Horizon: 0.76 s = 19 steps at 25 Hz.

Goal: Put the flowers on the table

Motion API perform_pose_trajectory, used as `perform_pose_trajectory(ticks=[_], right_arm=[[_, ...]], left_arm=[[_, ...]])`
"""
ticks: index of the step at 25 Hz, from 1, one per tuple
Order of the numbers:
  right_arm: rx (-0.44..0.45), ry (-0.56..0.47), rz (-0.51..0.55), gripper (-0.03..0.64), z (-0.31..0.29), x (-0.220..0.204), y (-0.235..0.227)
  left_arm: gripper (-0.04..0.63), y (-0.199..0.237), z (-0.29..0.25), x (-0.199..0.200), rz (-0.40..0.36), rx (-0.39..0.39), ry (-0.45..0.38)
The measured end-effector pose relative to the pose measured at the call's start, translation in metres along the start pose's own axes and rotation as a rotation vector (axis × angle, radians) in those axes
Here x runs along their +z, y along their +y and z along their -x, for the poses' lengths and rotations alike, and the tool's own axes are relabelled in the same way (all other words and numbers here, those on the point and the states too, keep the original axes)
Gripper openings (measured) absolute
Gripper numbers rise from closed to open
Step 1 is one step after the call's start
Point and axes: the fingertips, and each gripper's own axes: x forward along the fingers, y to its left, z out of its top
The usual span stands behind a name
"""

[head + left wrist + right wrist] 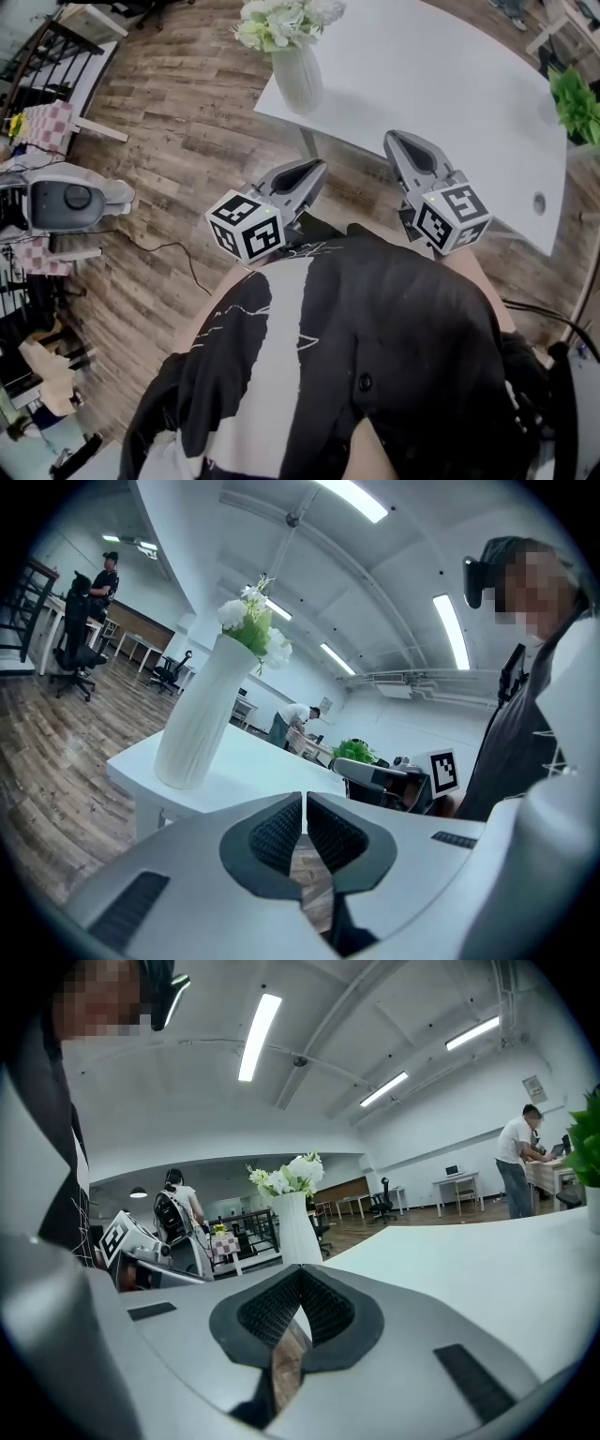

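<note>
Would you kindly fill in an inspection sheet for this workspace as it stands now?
Surface: white table, smooth top.
Job's things: vase of white flowers stands upright near the table's corner.
Clutter: green plant by the table's right edge.
Grippers: left gripper and right gripper both shut, empty, short of the table.
Cables: dark cable lies on the floor.
Surroundings: wooden floor; a person at distant desks.

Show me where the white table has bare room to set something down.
The white table is bare across its whole middle, between the vase of flowers at its left corner and the green plant at the right edge. Only those two ends are taken; a small round fitting sits near the right front edge.
</note>
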Motion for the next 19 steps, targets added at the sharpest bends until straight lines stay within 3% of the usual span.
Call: perform_pose_trajectory(ticks=[19], right_arm=[[-0.053, 0.003, -0.006, 0.017, 0.041, -0.015, -0.005]], left_arm=[[0.026, -0.028, -0.005, -0.009, -0.033, -0.034, 0.003]])
